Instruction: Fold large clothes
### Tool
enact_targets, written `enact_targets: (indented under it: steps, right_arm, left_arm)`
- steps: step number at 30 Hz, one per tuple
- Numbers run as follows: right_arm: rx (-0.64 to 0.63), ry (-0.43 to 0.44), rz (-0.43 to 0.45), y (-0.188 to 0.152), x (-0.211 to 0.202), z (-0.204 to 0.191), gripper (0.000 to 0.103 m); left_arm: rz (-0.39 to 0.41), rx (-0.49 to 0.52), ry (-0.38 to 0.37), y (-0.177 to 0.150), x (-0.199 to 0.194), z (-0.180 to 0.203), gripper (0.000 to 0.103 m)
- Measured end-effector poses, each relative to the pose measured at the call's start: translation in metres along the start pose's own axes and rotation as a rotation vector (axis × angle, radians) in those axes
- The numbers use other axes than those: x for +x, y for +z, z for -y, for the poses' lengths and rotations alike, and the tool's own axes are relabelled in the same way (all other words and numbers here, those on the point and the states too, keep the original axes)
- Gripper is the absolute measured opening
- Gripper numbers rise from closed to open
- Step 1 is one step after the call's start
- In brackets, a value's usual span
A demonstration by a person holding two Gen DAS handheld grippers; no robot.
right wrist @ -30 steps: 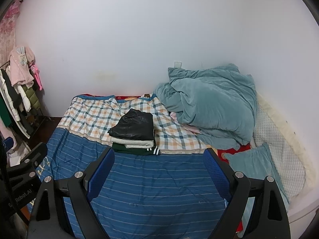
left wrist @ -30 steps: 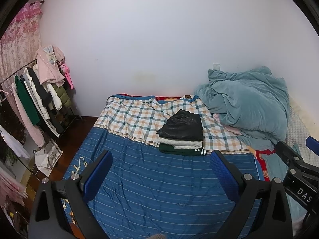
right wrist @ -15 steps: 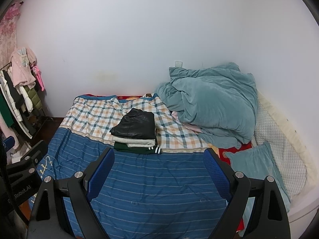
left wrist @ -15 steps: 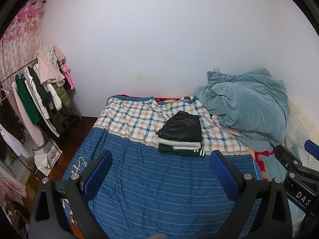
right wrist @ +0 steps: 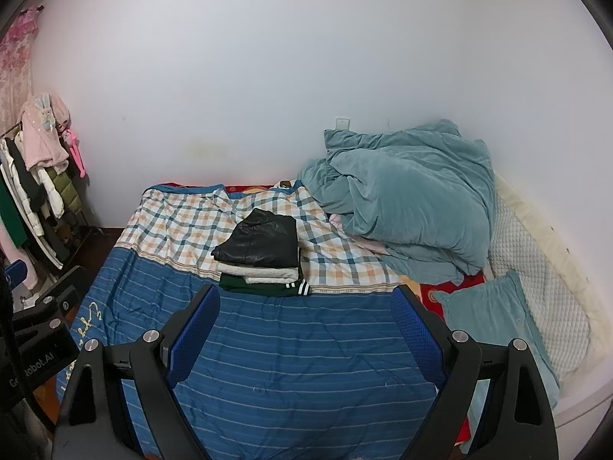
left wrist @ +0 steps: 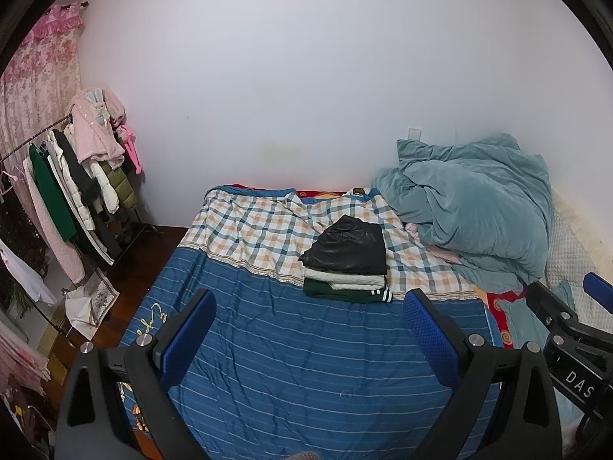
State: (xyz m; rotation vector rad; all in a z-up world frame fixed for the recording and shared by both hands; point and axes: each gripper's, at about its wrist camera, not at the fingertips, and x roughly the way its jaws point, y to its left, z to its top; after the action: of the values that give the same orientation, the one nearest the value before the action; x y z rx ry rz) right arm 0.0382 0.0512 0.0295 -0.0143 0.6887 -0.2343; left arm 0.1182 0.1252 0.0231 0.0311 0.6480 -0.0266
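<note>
Both grippers are released, jaws spread wide, nothing between them. The left gripper [left wrist: 308, 329] and right gripper [right wrist: 304, 324] hang above the blue striped part of the bedspread [left wrist: 306, 352], side by side, clear of the fabric.

A stack of folded clothes [left wrist: 346, 258] sits on the bed near where the checked part of the spread meets the blue: black leather-look jacket [right wrist: 260, 245] on top, a cream fleecy layer under it, dark green garment with white stripes at the bottom.

A crumpled teal duvet [right wrist: 410, 199] is heaped to the right of the stack. A teal pillow [right wrist: 494, 326] lies near the right edge. A clothes rack [left wrist: 72, 188] stands left of the bed.
</note>
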Motion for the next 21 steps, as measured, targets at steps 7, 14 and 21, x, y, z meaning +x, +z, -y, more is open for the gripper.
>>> enact_targets:
  steps: [7, 14, 21]
  right_arm:
    - [0.001, 0.0, 0.001, -0.0006, -0.0003, 0.0005, 0.092]
    - [0.003, -0.001, 0.002, -0.002, -0.0018, 0.0008, 0.092]
    - [0.006, -0.005, 0.004, -0.0032, -0.0042, 0.0008, 0.092]
  left_arm:
    - [0.002, 0.001, 0.0, 0.0014, -0.0005, 0.0014, 0.1]
    - [0.002, 0.001, -0.001, 0.0027, -0.0016, 0.0027, 0.1]
    - [0.006, 0.001, -0.003, 0.0043, -0.0029, 0.0035, 0.1]
